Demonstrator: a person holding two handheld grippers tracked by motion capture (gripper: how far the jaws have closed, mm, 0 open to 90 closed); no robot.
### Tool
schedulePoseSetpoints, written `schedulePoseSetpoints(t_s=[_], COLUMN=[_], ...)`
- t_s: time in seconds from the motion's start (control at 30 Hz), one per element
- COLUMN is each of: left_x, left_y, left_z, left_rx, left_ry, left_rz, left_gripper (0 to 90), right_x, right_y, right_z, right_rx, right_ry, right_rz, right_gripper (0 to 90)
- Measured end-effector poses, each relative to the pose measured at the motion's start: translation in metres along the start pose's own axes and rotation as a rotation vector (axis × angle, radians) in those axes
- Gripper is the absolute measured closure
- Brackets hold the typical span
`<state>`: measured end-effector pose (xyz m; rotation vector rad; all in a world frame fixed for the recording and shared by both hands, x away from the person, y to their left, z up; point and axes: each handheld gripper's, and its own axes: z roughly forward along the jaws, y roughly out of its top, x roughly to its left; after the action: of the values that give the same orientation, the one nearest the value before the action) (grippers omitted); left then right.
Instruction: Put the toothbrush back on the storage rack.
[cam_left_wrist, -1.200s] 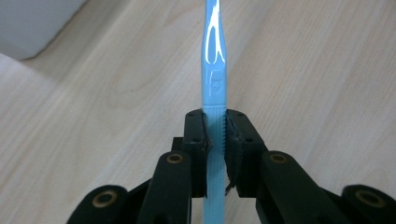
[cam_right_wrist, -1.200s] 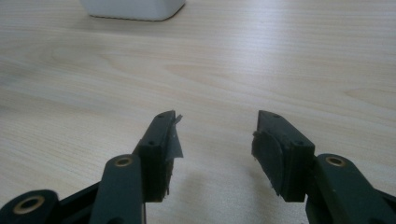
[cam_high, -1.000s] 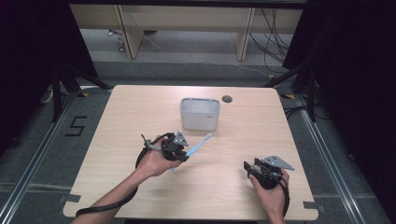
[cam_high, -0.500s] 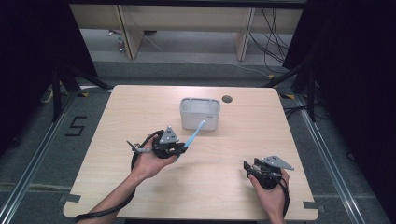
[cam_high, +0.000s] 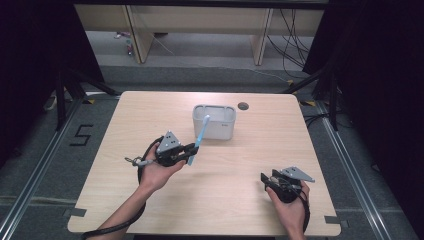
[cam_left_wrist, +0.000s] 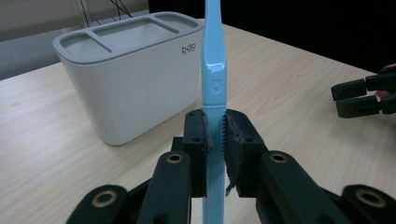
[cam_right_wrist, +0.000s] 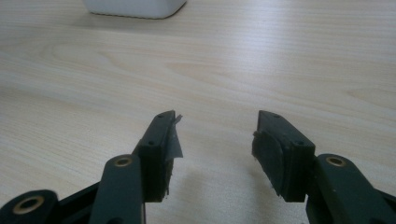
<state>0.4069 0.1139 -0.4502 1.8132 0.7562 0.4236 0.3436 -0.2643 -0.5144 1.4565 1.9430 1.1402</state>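
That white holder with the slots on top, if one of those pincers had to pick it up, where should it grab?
Probably from above, by the rim. The white holder stands upright with open compartments on top, so one jaw could drop into a slot and the other stay outside its long wall. The body looks too wide to straddle. The right hand-held gripper is open and free; the left hand-held gripper holds the blue toothbrush.

High view: fixed above the near edge of the tabletop (cam_high: 240, 200), facing forward and down, far enough to take in all four edges plus floor beyond. Left gripper view: rides low on the left gripper (cam_left_wrist: 215, 135), close over the tabletop, facing the white holder (cam_left_wrist: 126, 70) by the far edge; right gripper (cam_left_wrist: 364, 93) at its right margin. Right gripper view: low, near the surface, facing the far edge. All three share the holder and the wood around it.
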Motion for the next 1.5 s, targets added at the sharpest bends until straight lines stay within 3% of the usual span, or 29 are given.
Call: schedulePoseSetpoints(t_s=[0.4,0.73,1.27,1.3,1.5], left_x=[0.010,0.016,0.022,0.022,0.023], left_y=[0.000,0.004,0.015,0.016,0.020], left_z=[-0.004,-0.006,-0.001,0.000,0.002], left_rx=[-0.113,-0.163,-0.216,-0.221,-0.250], left_ry=[0.041,0.068,0.075,0.076,0.081], left_rz=[-0.056,-0.067,-0.051,-0.053,-0.041], left_gripper=[78.8,78.8,78.8,78.8,78.8], right_x=[0.000,0.000,0.000,0.003,0.003], right_y=[0.000,0.000,0.000,0.000,0.000], right_z=[0.000,0.000,0.000,0.001,0.000], right_rx=[-0.002,-0.003,-0.005,-0.007,0.003], right_ry=[-0.001,0.000,0.003,0.026,0.021], right_rz=[-0.005,-0.003,-0.005,0.021,0.018], right_gripper=[49.0,49.0,48.8,48.8,48.7])
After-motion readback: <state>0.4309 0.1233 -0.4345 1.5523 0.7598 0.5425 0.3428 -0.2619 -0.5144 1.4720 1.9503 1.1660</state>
